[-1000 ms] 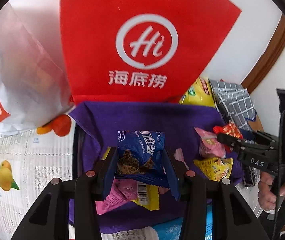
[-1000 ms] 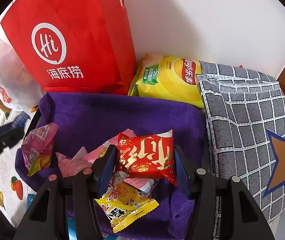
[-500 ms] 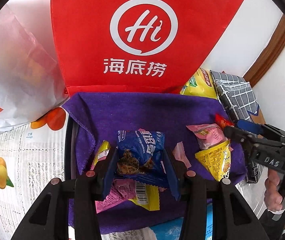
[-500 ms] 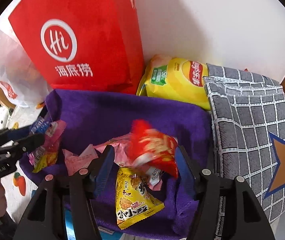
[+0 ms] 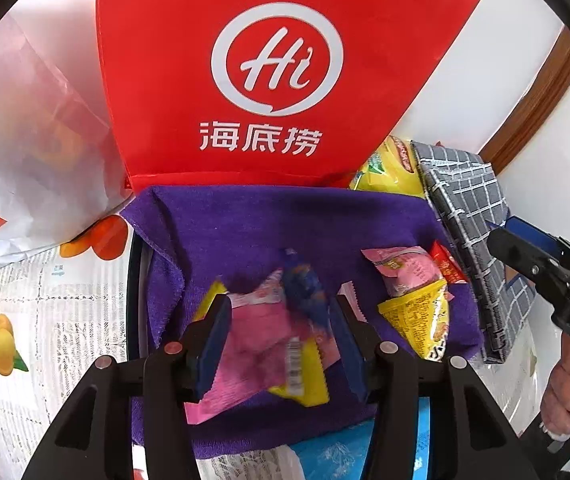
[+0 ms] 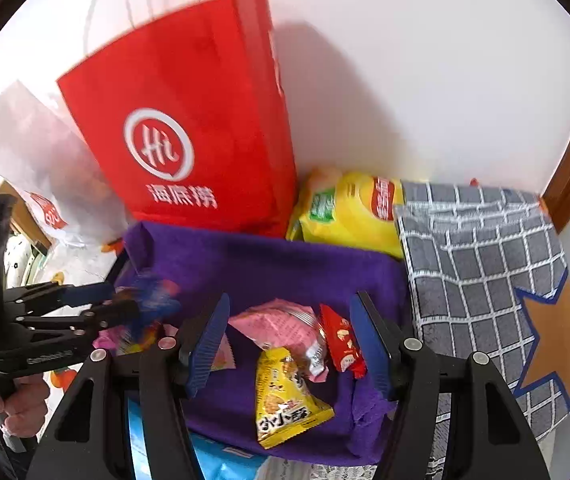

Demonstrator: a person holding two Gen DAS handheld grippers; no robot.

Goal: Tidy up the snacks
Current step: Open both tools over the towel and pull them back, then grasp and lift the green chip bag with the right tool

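Observation:
A basket lined with purple cloth (image 5: 285, 224) holds several snack packets. My left gripper (image 5: 279, 304) hangs over its left side and its jaws are opening. A blurred blue packet (image 5: 305, 292) tips between them, clear of the left pad, above a pink packet (image 5: 245, 344) and a yellow one (image 5: 305, 380). In the right wrist view the blue packet (image 6: 153, 296) smears at the left gripper's (image 6: 125, 300) tips. My right gripper (image 6: 292, 300) stands open above the cloth (image 6: 285, 264) and grips nothing. Under it lie a pink packet (image 6: 281, 324), a red packet (image 6: 341, 340) and a yellow triangular packet (image 6: 285, 396).
A red paper bag (image 5: 277, 80) stands behind the basket, with a white plastic bag (image 5: 25, 140) to its left. A yellow crisp bag (image 6: 349, 208) and a grey checked bag (image 6: 485, 280) sit to the right. A fruit-printed cover (image 5: 45, 320) lies on the left.
The left jaws have let the blue packet slip; it tilts and blurs. The right gripper dropped the red packet onto the cloth and has risen.

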